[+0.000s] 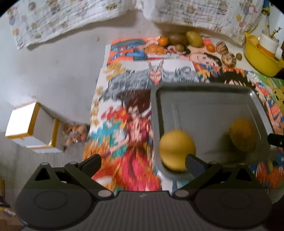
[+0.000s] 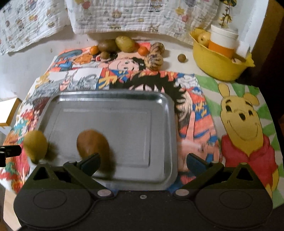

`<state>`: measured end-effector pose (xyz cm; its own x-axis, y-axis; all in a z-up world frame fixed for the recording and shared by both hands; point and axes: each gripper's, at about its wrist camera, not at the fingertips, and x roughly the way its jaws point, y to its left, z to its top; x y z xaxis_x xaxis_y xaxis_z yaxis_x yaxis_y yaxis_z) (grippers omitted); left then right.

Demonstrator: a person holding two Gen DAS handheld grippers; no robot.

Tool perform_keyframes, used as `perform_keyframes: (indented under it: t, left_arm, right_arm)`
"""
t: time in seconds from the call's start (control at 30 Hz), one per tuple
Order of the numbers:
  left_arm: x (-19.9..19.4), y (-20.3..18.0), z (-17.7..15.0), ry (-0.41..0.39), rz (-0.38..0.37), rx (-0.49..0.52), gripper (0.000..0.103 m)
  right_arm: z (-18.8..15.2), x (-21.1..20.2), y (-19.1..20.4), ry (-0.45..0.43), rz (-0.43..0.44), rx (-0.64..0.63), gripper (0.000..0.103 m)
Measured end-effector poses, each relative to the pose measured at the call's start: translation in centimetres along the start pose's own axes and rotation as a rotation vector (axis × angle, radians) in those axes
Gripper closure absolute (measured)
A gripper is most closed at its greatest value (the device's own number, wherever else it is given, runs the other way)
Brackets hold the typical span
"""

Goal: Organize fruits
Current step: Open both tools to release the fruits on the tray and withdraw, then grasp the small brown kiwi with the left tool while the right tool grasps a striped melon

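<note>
A metal tray [image 2: 159, 113] lies on a cartoon-printed cloth. A brownish mango [image 2: 92, 142] lies in its near left part; in the left wrist view it is the yellow-brown fruit [image 1: 242, 135]. A yellow-green fruit [image 2: 34, 144] sits at the tray's left edge, also seen in the left wrist view [image 1: 176, 149]. My left gripper [image 1: 142, 164] is open, its right finger touching or just in front of that fruit. My right gripper [image 2: 142, 163] is open over the tray's near edge, holding nothing. More fruit [image 2: 124, 43] lies in a row at the cloth's far end.
A yellow bowl [image 2: 216, 65] with fruit and a white-orange cup stands at the far right. A small brown fruit [image 2: 182, 57] lies alone near it. A patterned quilt [image 2: 142, 16] hangs behind. White-and-yellow boxes [image 1: 30, 124] stand left of the cloth.
</note>
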<state>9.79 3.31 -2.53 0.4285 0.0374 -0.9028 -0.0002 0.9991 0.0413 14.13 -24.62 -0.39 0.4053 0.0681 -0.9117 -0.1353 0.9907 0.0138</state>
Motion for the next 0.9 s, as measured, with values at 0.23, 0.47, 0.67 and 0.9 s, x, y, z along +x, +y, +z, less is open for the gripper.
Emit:
perform_keyframes:
  t: [0.23,0.47,0.67,0.9]
  left_arm:
    - [1.2,-1.5,5.1,-0.028,-0.01,-0.002,0.001]
    - [4.1,-3.9,10.4,-0.038,-0.028,0.002,0.001]
    - [7.1,-6.0,14.4,-0.043,-0.033,0.001,0.001]
    - [10.3,-7.7,18.5,-0.051,-0.017,-0.032,0.001]
  right_arm:
    - [4.2,2.2,-1.3,-0.022,0.011,-0.017,0.001]
    - [8.2,4.8,-2.7,-0.053,0.016,-0.046,0.001]
    - [11.4,7.4,-3.4,-0.067,0.042,-0.087,0.001]
    - [14.8,11.1,-3.6,-0.071,0.077,-0.107,0.001]
